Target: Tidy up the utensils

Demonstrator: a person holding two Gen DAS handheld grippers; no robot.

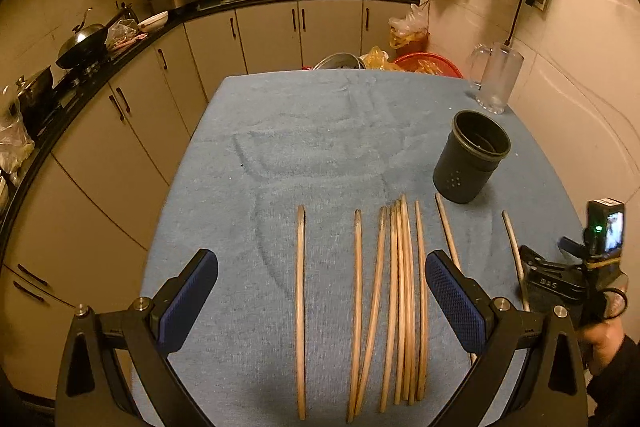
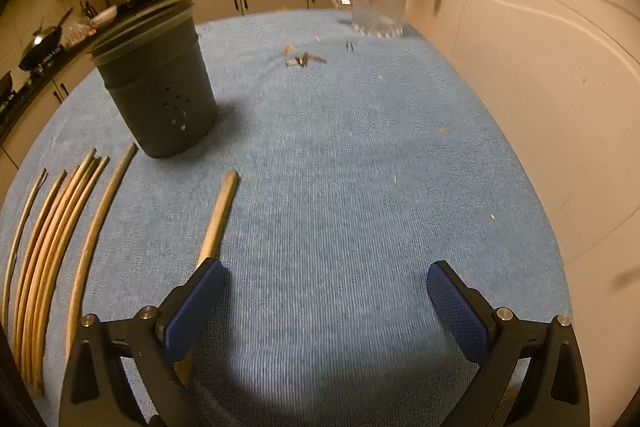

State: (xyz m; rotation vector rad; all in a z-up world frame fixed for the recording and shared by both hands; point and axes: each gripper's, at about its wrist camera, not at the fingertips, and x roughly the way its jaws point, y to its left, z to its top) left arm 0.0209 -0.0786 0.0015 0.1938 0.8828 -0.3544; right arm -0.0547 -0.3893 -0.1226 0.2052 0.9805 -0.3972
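Both pairs of jaws stand spread wide with nothing between them. On the left gripper the blue pads hang over a row of wooden chopsticks that lie lengthwise on the blue cloth of the surface, running from its near edge toward the middle. Most of the sticks bunch close together, some touching; a single chopstick lies apart toward the left edge, and two more lie apart toward the right edge. A dark round holder stands upright just beyond the far ends of the sticks, toward the right edge, mouth open and small holes in its wall. A clear glass mug stands at the far right corner, against the wall.

The right gripper hovers near the right part of the near edge over bare cloth. One lone chopstick runs under its left pad; whether they touch cannot be told. A few small scraps lie on the cloth toward the far edge. In the left view a hand grips the right device's handle.
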